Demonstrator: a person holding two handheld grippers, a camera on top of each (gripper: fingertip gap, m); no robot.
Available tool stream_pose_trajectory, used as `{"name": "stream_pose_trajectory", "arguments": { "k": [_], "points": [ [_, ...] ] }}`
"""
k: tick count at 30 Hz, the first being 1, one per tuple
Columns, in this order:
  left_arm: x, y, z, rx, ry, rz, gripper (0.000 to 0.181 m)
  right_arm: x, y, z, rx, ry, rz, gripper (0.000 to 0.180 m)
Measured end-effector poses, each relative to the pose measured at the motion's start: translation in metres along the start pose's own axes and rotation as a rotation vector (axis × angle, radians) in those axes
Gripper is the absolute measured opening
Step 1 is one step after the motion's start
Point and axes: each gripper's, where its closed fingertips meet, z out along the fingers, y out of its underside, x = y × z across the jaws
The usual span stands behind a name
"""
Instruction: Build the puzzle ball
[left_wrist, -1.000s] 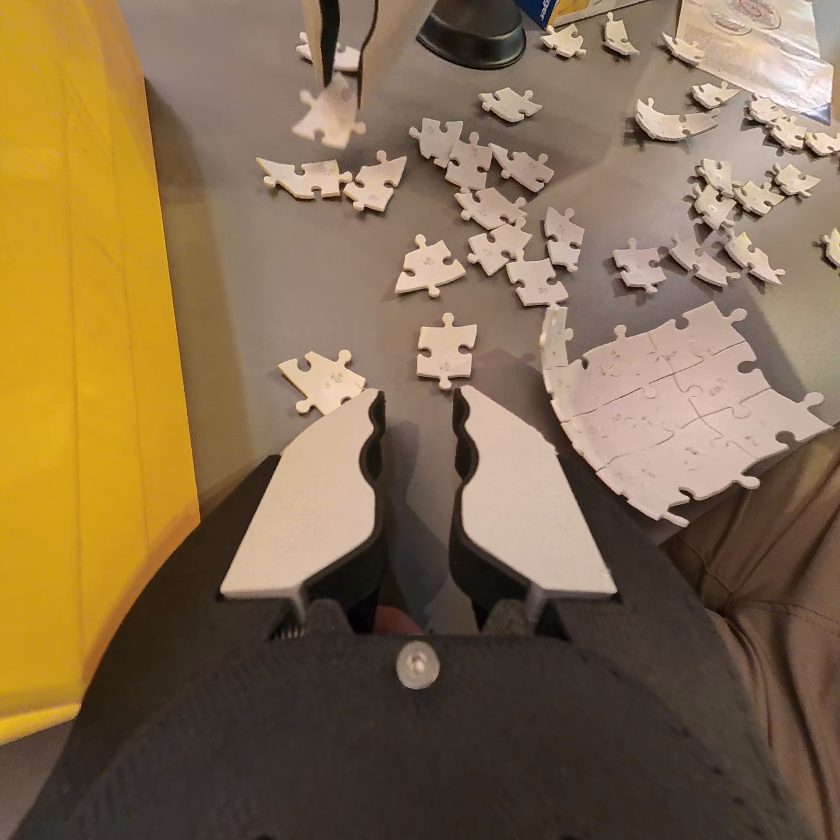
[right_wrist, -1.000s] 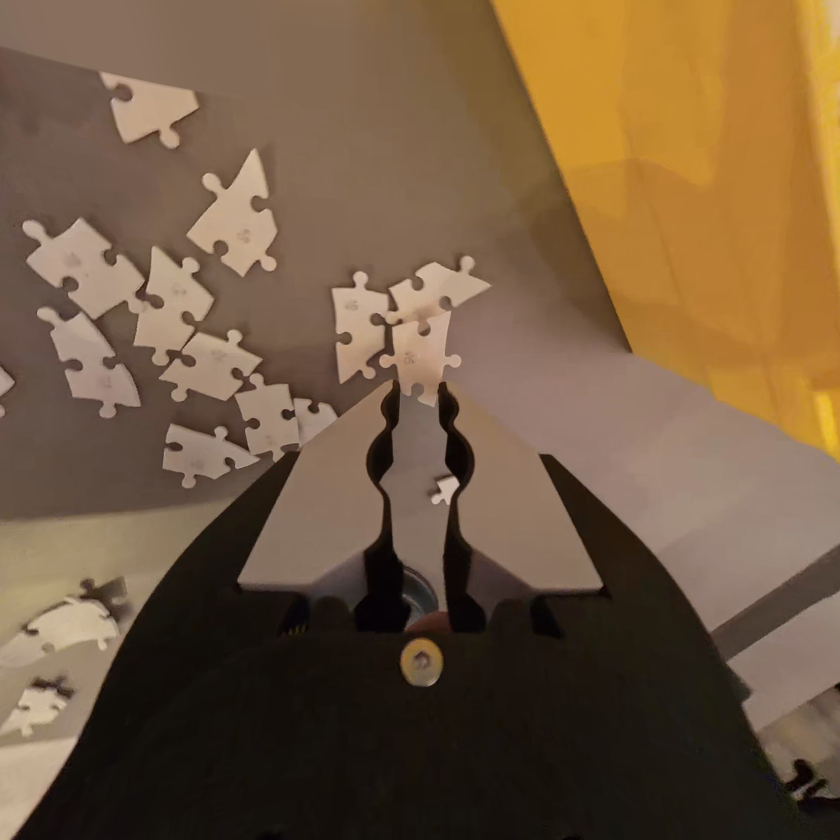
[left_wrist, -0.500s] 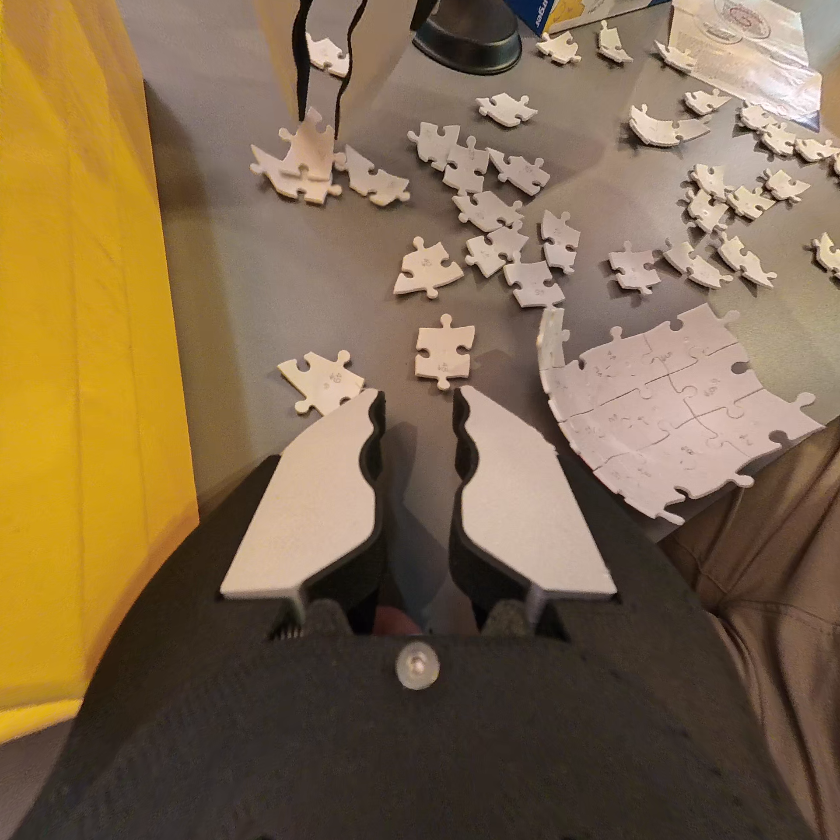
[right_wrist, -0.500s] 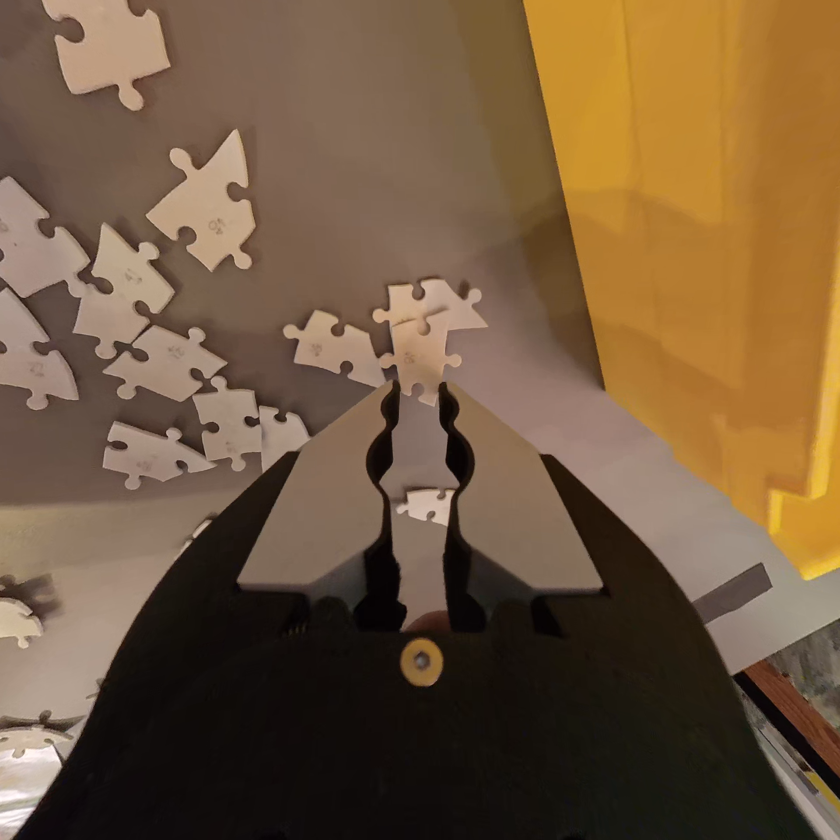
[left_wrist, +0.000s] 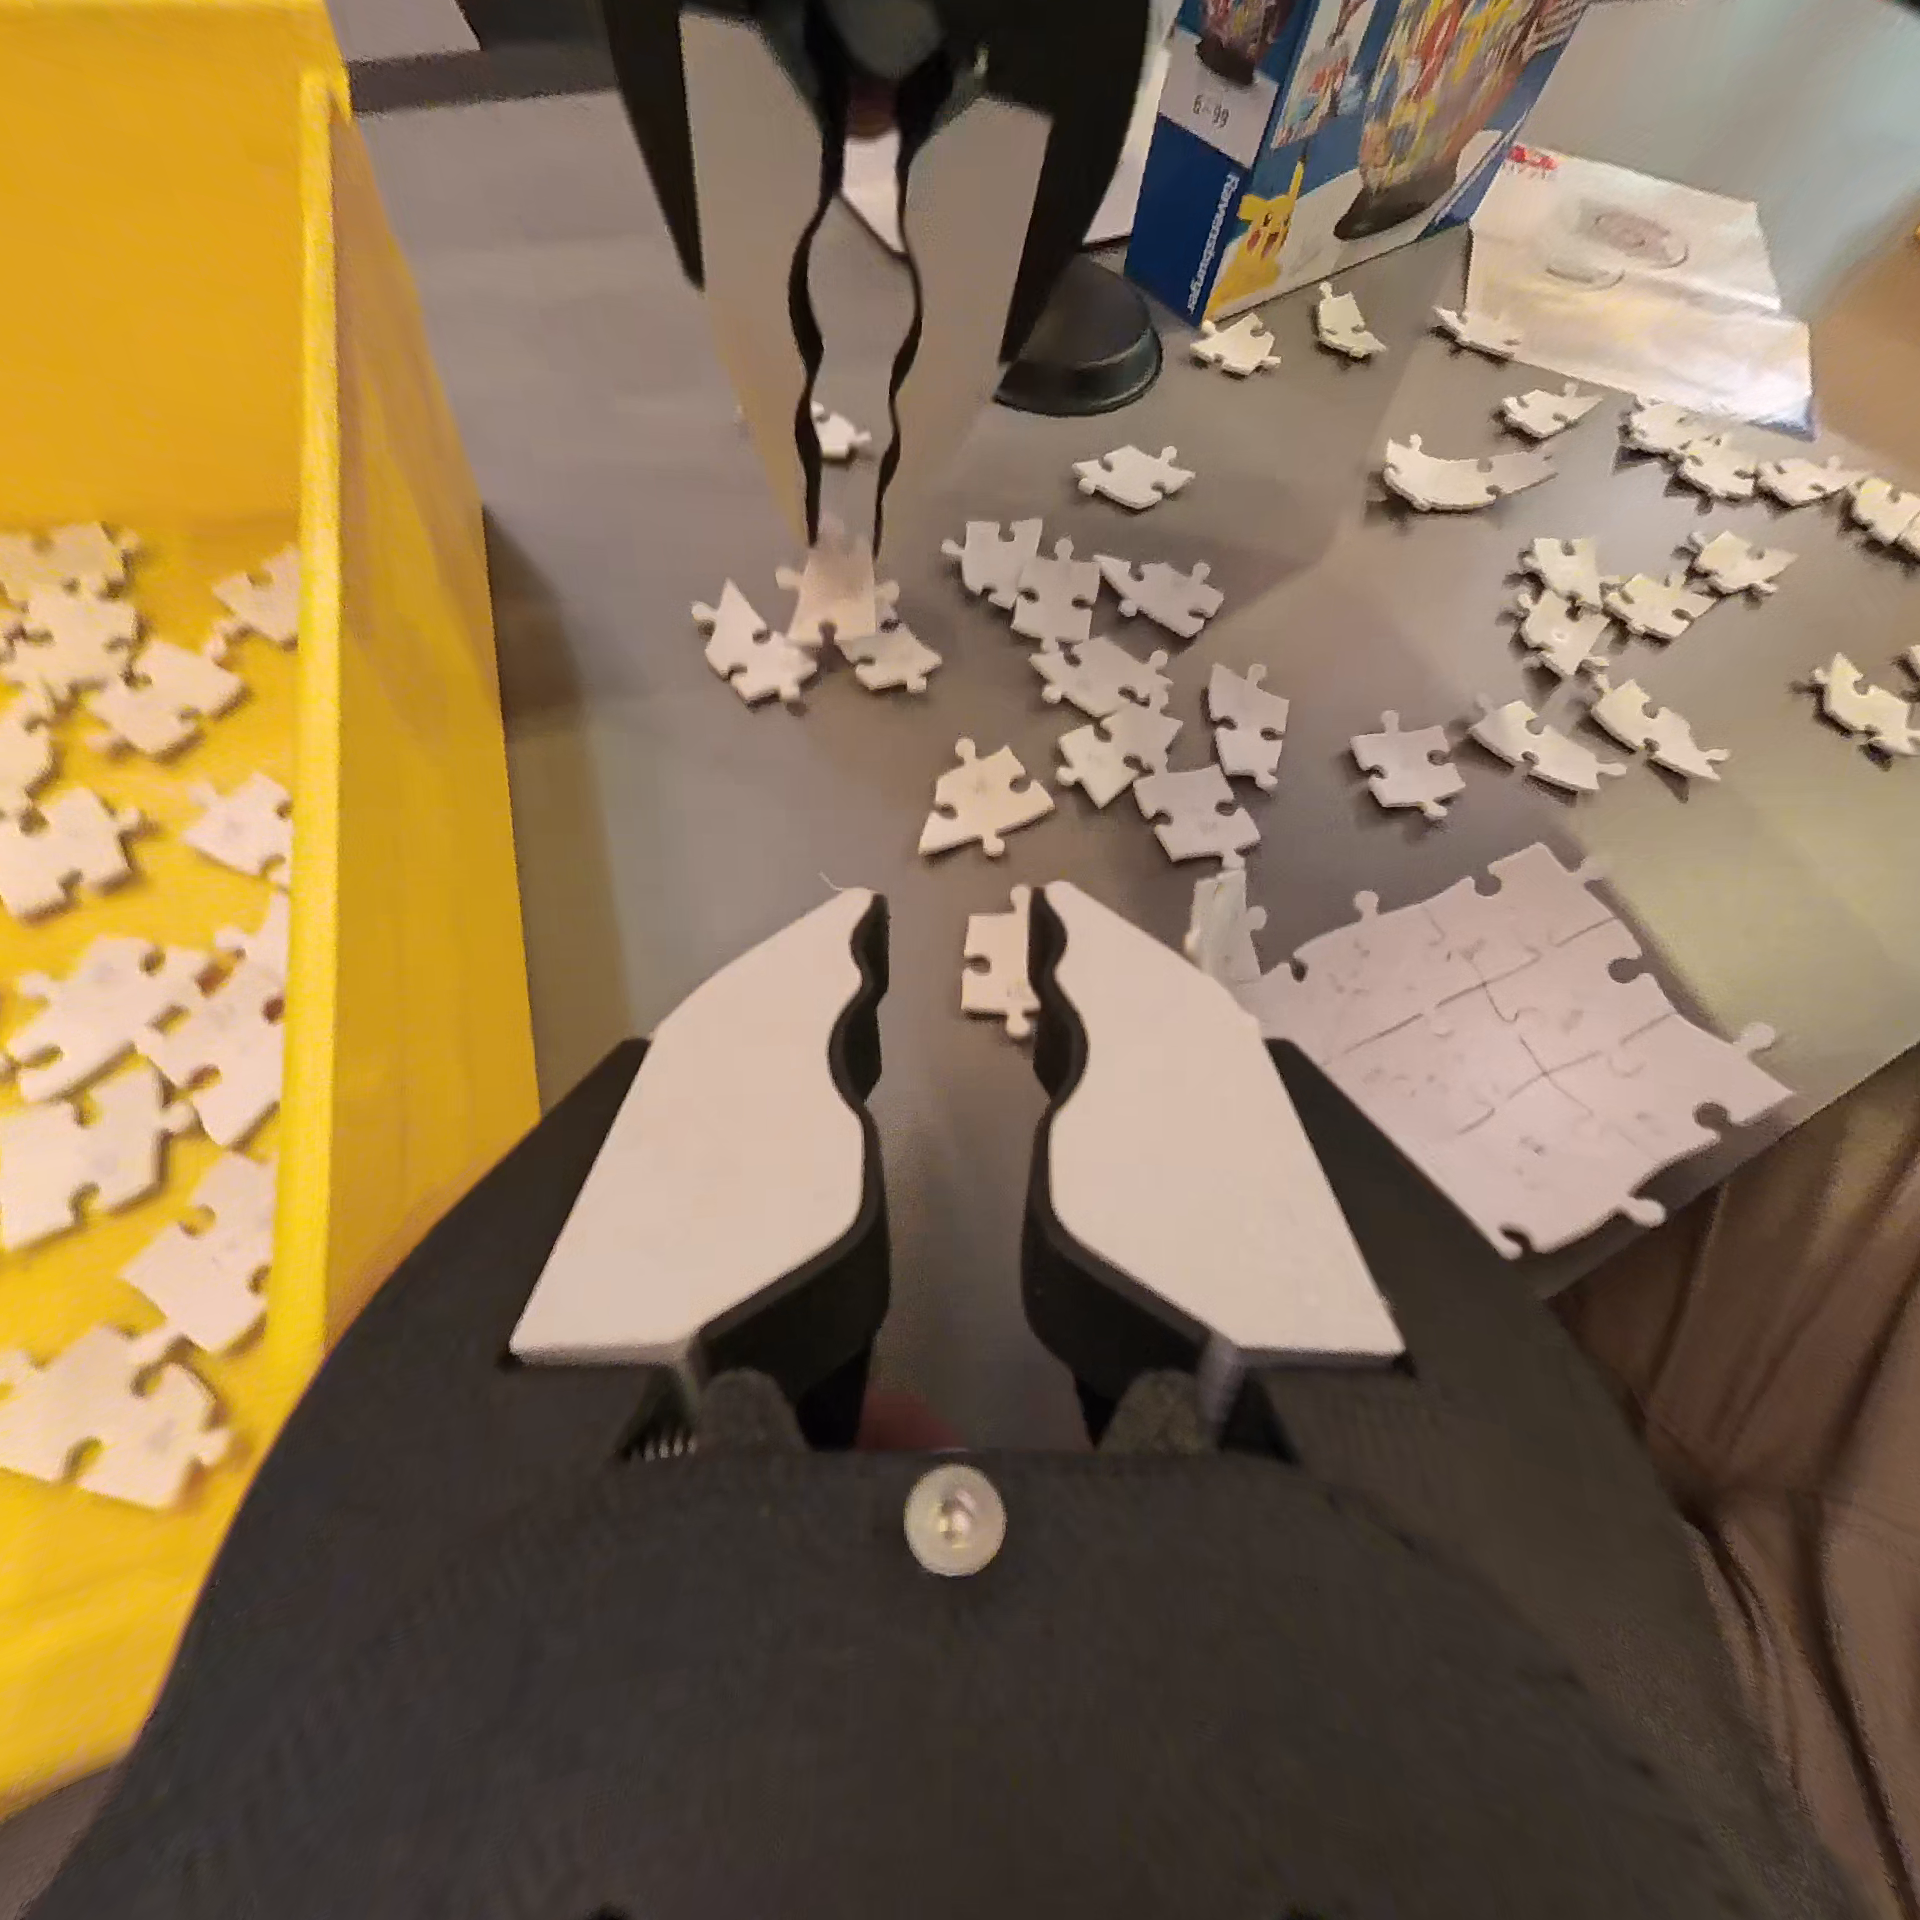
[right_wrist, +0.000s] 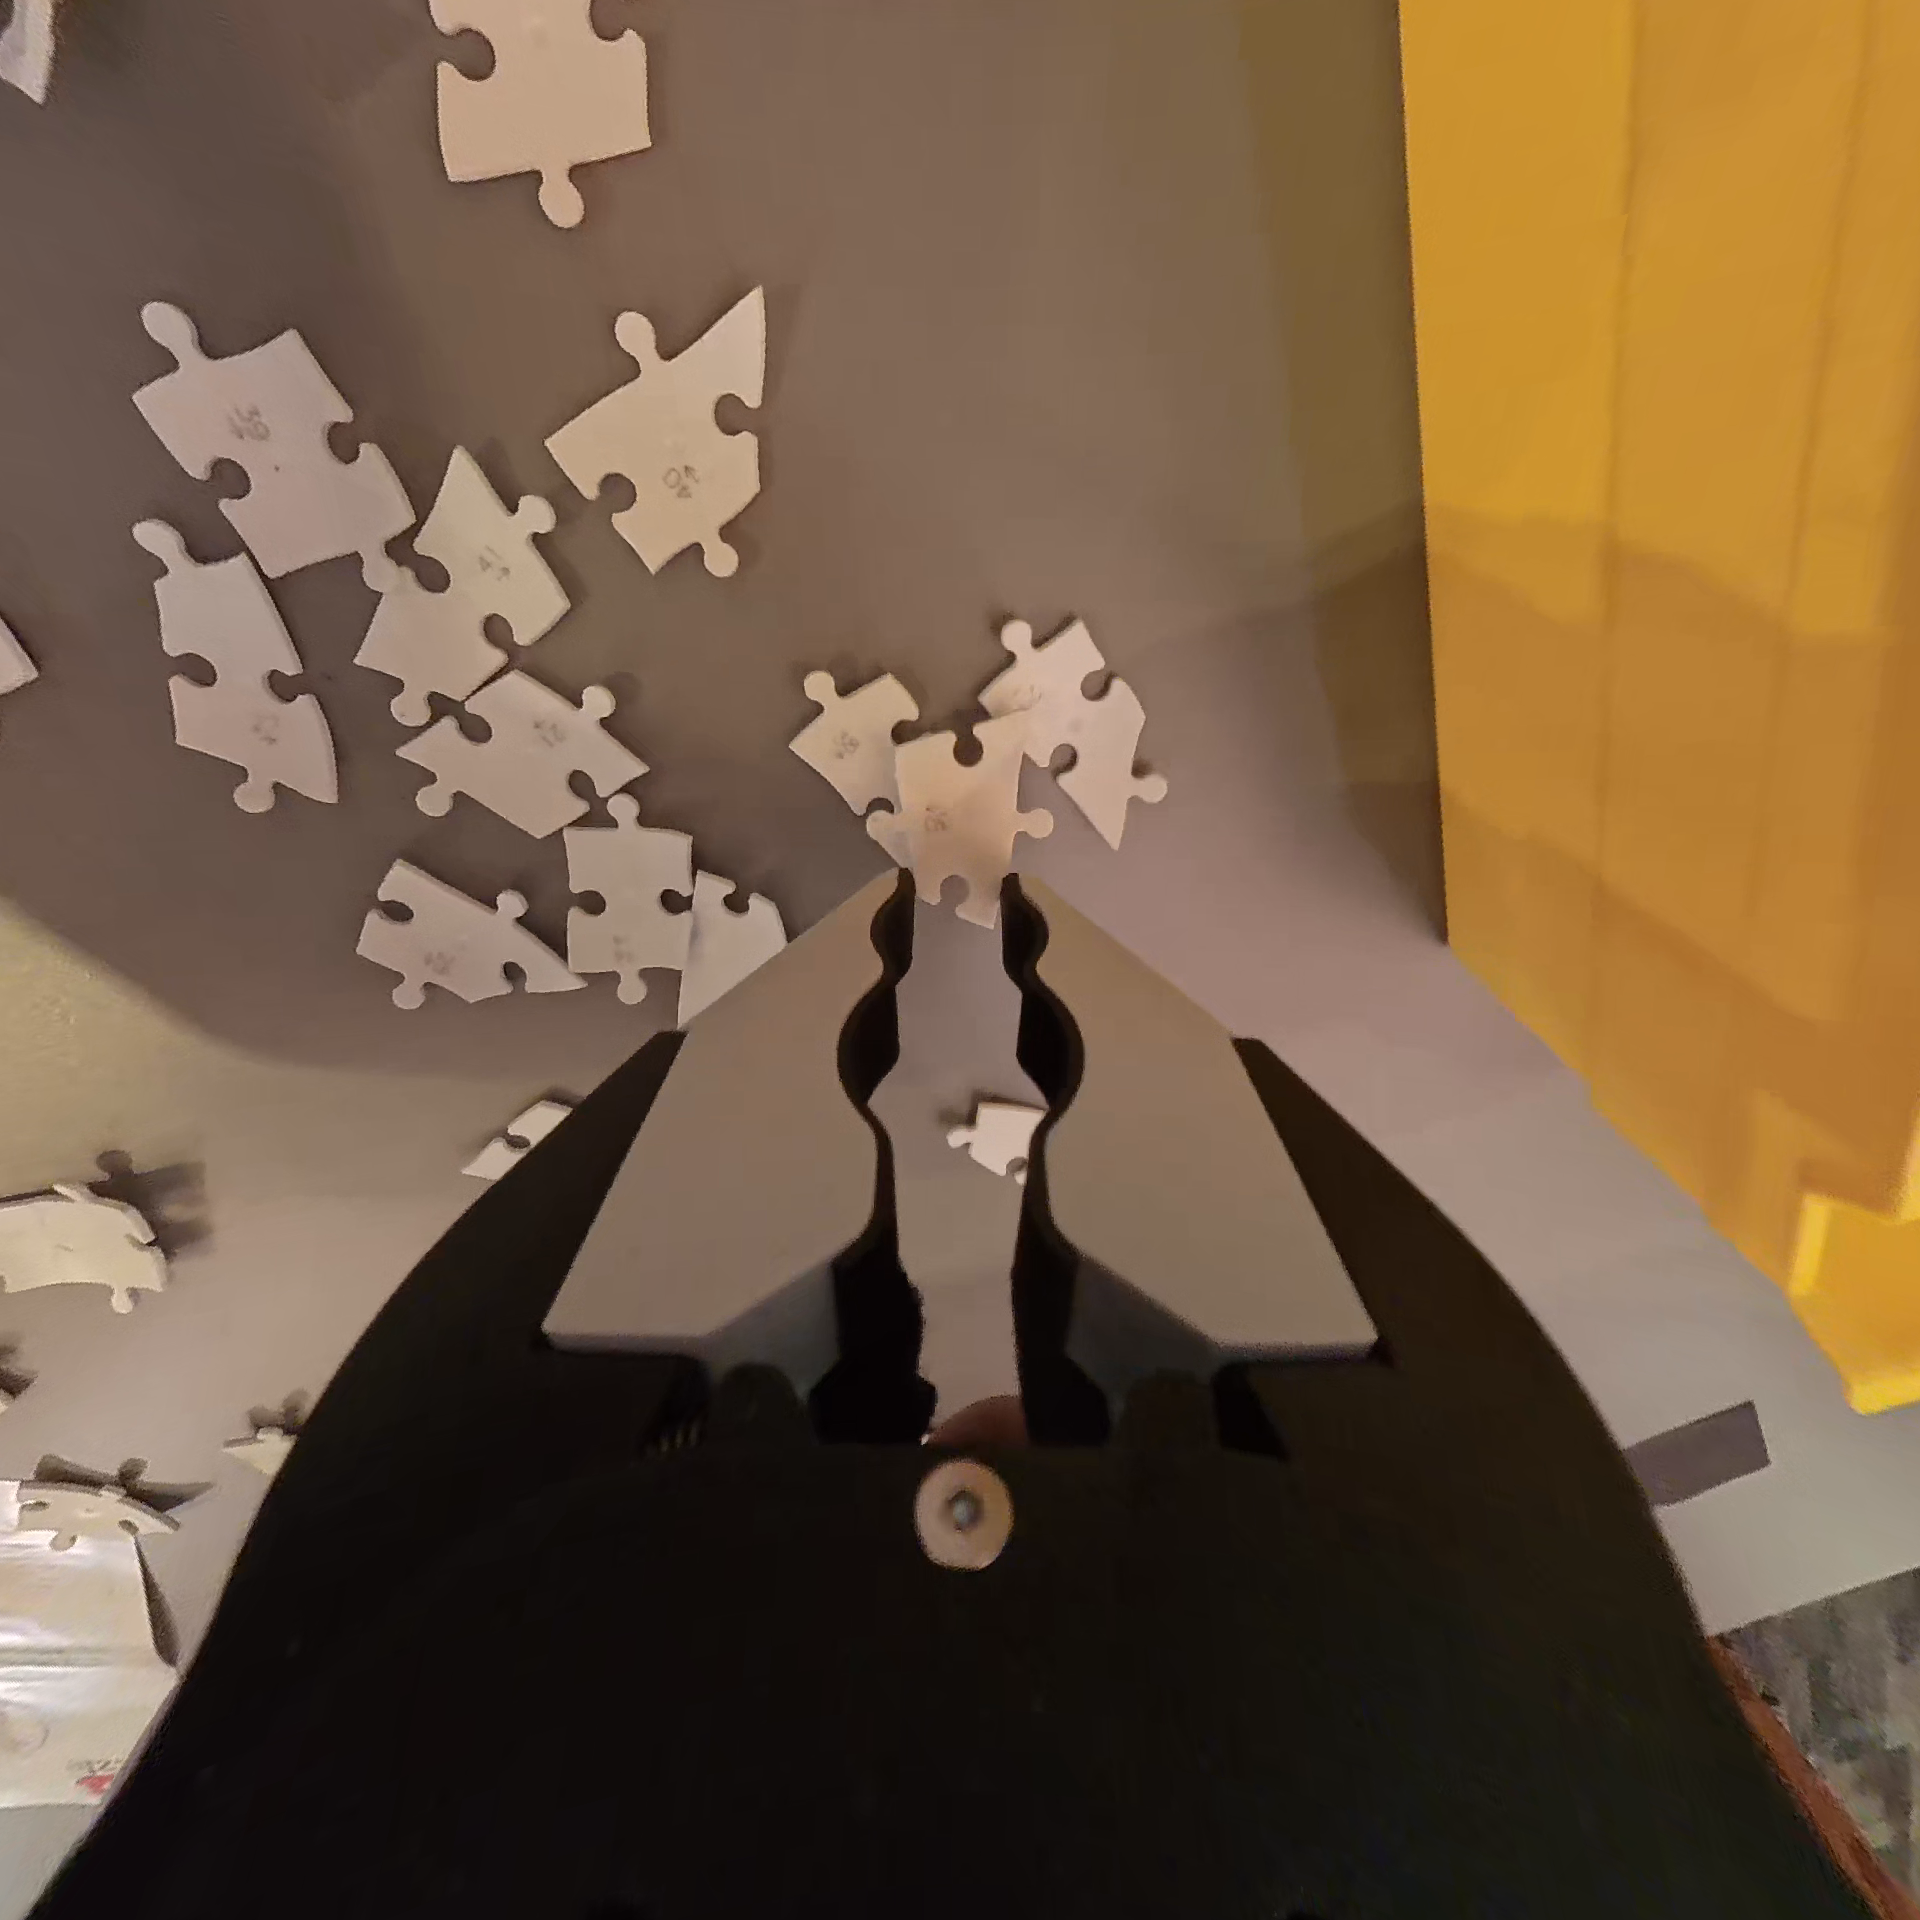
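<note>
Many white puzzle pieces lie loose on the grey table. A curved assembled section rests at the table's near edge, right of my left gripper. That gripper is open and empty, with one loose piece just past its tips. My right gripper is shut on a puzzle piece, gripped by its edges at the fingertips. It holds the piece low over two loose pieces beside the yellow bin. The right gripper and its piece also show in the left wrist view.
The yellow bin at left holds several more pieces. A puzzle box, a black stand and a clear plastic bag sit at the back. A person's trouser leg is at the near right. Left tips to right tips: about 15 centimeters. Between my left fingertips and the curved assembled section there is roughly 12 centimeters.
My right gripper has carried its piece down and toward the two pieces by the bin. My left gripper has lifted, so the bin's inside now shows; its jaws stay open.
</note>
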Motion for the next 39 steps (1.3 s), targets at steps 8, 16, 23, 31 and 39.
{"name": "stream_pose_trajectory", "arguments": {
  "k": [8, 16, 23, 31, 39],
  "points": [
    [0.001, -0.008, 0.024, -0.062, -0.008, 0.068, 0.028, 0.001, -0.009, 0.013, 0.029, -0.047, -0.035, 0.015],
    [0.0, 0.003, 0.032, -0.081, 0.005, 0.049, 0.028, 0.0, -0.01, 0.014, 0.024, -0.059, -0.021, 0.015],
    [0.001, 0.009, 0.034, -0.09, 0.017, 0.049, 0.028, -0.003, -0.008, 0.013, 0.007, -0.078, -0.003, 0.016],
    [0.002, 0.007, 0.033, -0.082, 0.023, 0.049, 0.029, 0.002, -0.02, 0.003, 0.074, -0.046, 0.04, 0.015],
    [0.004, 0.008, 0.034, -0.084, 0.024, 0.054, 0.029, 0.01, -0.02, 0.015, 0.117, -0.025, 0.132, 0.0]
  ]
}}
